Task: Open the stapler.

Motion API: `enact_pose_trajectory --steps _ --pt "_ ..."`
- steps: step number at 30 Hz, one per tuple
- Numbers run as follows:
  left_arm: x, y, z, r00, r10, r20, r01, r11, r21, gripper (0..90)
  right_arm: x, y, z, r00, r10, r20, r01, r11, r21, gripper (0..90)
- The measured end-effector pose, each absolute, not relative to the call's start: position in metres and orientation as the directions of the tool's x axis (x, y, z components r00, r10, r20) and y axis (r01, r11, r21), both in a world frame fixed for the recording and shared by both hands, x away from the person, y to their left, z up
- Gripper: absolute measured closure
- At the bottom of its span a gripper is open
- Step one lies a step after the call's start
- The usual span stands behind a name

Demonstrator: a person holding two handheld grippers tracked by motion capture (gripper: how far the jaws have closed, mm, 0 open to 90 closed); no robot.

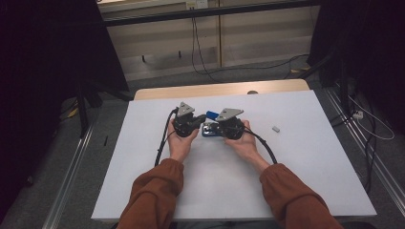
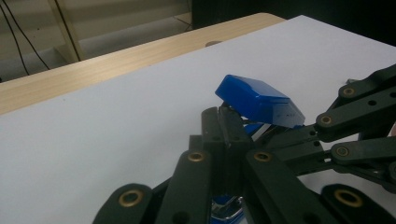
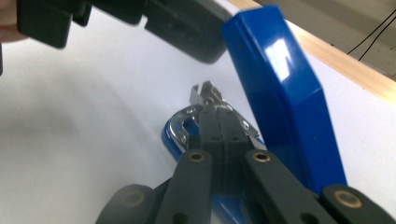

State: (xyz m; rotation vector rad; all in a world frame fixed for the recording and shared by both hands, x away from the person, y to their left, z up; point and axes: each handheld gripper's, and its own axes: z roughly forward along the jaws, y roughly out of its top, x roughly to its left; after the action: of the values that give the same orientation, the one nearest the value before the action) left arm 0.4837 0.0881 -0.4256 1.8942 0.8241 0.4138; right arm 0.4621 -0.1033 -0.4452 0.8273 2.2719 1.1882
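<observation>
A blue plastic stapler with a raised lid and chrome metal base sits mid-table on the white sheet. The left gripper pinches under its lid; the right gripper clamps its chrome channel.

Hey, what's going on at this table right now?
A person works a blue stapler on the white table with two handheld grippers. The stapler's lid is swung up and open. The left gripper and the right gripper, jaws together, meet at the stapler. A small grey piece lies off to the right.
</observation>
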Motion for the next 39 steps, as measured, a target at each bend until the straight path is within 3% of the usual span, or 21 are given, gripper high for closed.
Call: enact_pose_trajectory --steps 11,39 --pt "0.485 0.088 -0.428 0.710 0.701 -0.063 0.358 -0.283 0.890 90.0 0.463 -0.095 -0.445 -0.667 0.734 -0.126 0.318 0.434 0.843 90.0" --pt "0.489 0.085 -0.444 0.717 0.694 -0.062 0.390 -0.326 0.861 90.0 0.465 -0.096 -0.445 -0.660 0.744 -0.108 0.325 0.412 0.851 90.0"
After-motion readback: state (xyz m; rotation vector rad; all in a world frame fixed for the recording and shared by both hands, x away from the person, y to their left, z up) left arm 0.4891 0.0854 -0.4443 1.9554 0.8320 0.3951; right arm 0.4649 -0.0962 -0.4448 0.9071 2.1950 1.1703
